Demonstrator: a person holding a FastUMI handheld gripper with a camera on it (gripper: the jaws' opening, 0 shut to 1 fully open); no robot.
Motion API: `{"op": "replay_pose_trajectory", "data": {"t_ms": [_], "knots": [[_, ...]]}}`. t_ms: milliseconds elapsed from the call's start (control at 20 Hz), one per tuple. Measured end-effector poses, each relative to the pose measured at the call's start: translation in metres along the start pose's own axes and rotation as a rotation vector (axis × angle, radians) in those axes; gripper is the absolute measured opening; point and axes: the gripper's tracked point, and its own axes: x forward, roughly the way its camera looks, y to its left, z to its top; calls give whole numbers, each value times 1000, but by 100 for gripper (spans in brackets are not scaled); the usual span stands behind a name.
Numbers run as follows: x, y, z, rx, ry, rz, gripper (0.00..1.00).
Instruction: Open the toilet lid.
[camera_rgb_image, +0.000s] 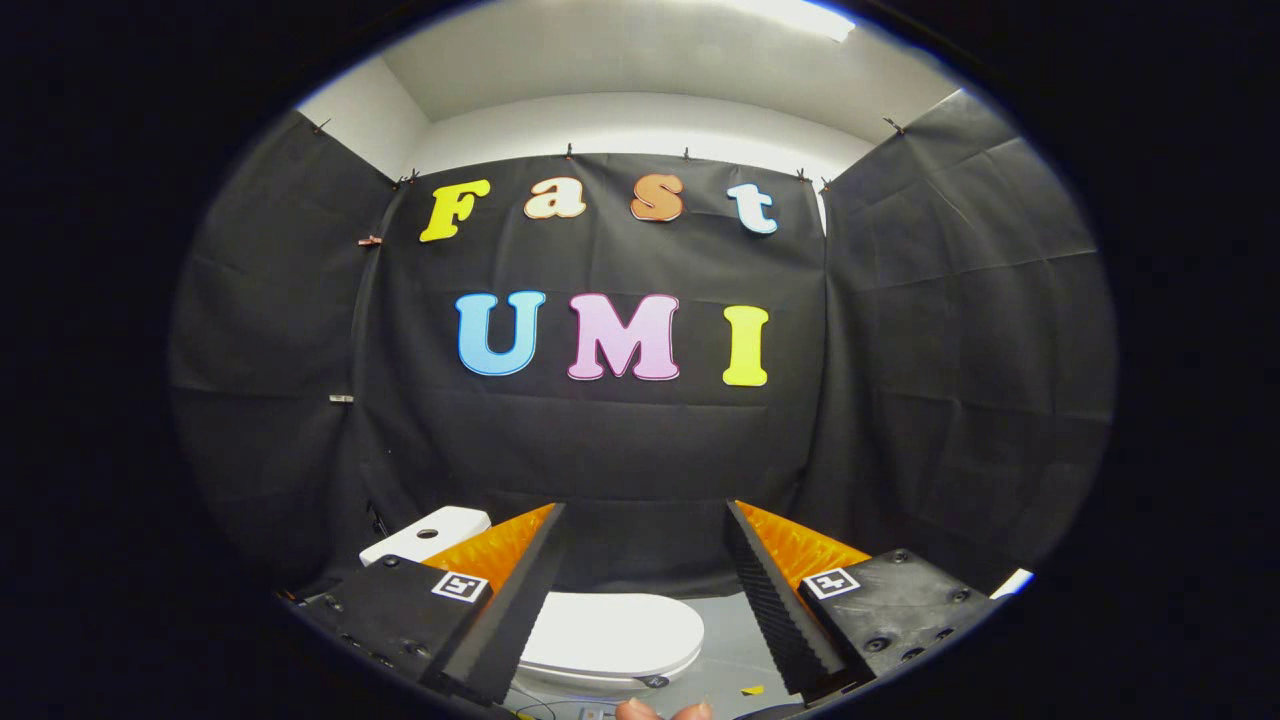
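Observation:
A white toilet sits low on the floor, below and between my fingers. Its lid (612, 634) lies flat and closed, the oval top facing up. The white cistern (428, 533) stands behind the left finger, against the black cloth wall. My gripper (645, 515) is held well above the toilet, level with the wall, and its fingers stand wide apart with nothing between them. The left finger (520, 600) covers the lid's left edge; the right finger (775, 600) stands to the right of the lid.
Grey floor (730, 650) lies to the right of the toilet, with a small yellow scrap (752, 690) on it. Black cloth walls close the booth on three sides. A person's fingertips (662, 711) show at the bottom, below the lid. A white object (1012, 582) peeks past the right finger.

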Motion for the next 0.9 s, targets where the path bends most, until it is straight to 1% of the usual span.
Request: {"op": "replay_pose_trajectory", "data": {"t_ms": [400,550,700,900], "knots": [[1,2,1,-5,-11,8,98],[4,4,0,6,-36,16,98],[17,5,-16,11,-43,8,98],[42,4,-53,-36,-43,-10,98]]}}
